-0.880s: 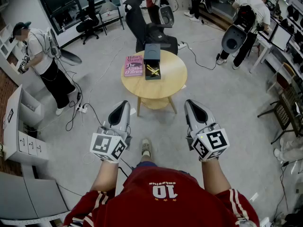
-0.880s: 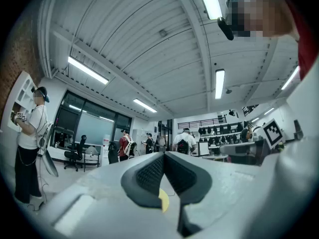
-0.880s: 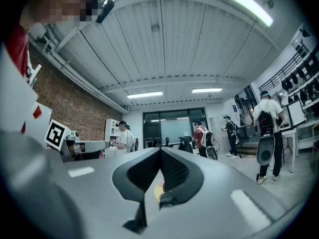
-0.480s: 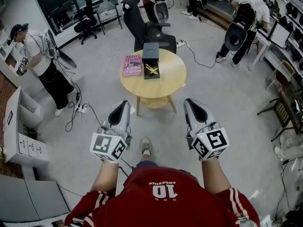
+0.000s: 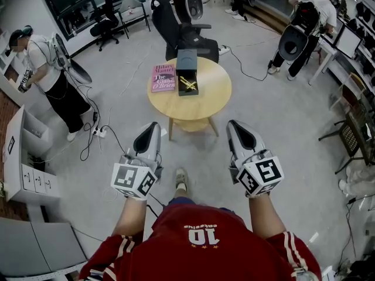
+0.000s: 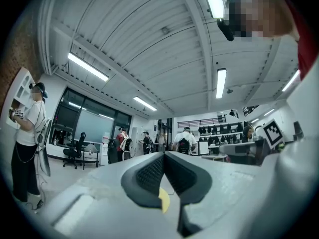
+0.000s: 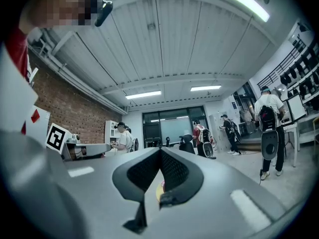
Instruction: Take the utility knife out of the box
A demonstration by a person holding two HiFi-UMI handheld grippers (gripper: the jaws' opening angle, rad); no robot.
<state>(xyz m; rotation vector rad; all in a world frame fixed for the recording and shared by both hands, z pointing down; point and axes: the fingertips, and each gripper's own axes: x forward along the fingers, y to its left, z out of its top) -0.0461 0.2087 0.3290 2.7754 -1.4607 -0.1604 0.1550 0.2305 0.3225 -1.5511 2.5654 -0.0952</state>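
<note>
left claw point(image 5: 153, 126): together, empty | right claw point(image 5: 232, 124): together, empty | knife point(image 5: 188, 85): in open box point(image 5: 187, 60) on counter point(image 5: 208, 105) (far off, so claws wait, held level)

A round wooden table point(image 5: 202, 104) stands ahead; near its far edge sits an open dark box point(image 5: 187, 60) holding the yellow utility knife point(image 5: 188, 85); a pink book point(image 5: 164, 78) lies just beside it, at the far-left edge; the left gripper point(image 5: 153, 126) and right gripper point(image 5: 232, 123), jaws together, hover short of the table.
</note>
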